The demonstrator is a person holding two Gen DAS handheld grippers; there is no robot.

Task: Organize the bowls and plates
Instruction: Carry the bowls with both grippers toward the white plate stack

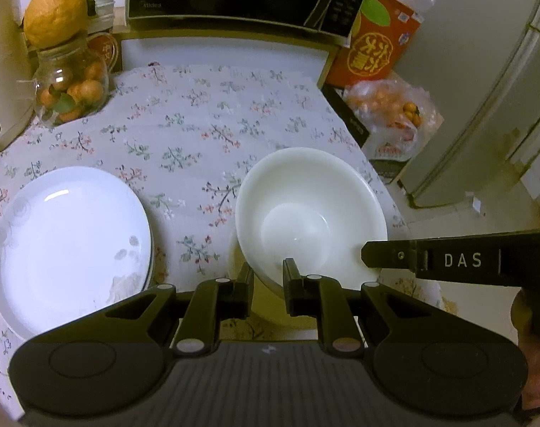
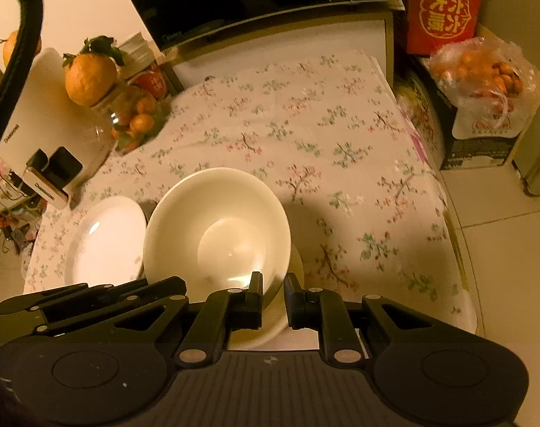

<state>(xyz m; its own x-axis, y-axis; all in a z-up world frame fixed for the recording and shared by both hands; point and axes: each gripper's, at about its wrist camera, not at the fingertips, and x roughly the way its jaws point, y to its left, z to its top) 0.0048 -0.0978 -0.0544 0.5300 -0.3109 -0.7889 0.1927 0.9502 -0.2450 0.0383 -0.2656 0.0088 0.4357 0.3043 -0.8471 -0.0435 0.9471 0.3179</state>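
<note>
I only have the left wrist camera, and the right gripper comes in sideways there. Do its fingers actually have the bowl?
Observer: Yes. In the right wrist view the right gripper has the bowl by its near rim, fingers closed on it.
Operator: I see a cream edge under the bowl's left side. Does it reach the right side?
Observer: It does. A lower dish shows beneath the right gripper's fingers.
Operator: Anything beyond the plate I can't see?
Observer: A black cable arches over the far left corner, past the plate.
</note>
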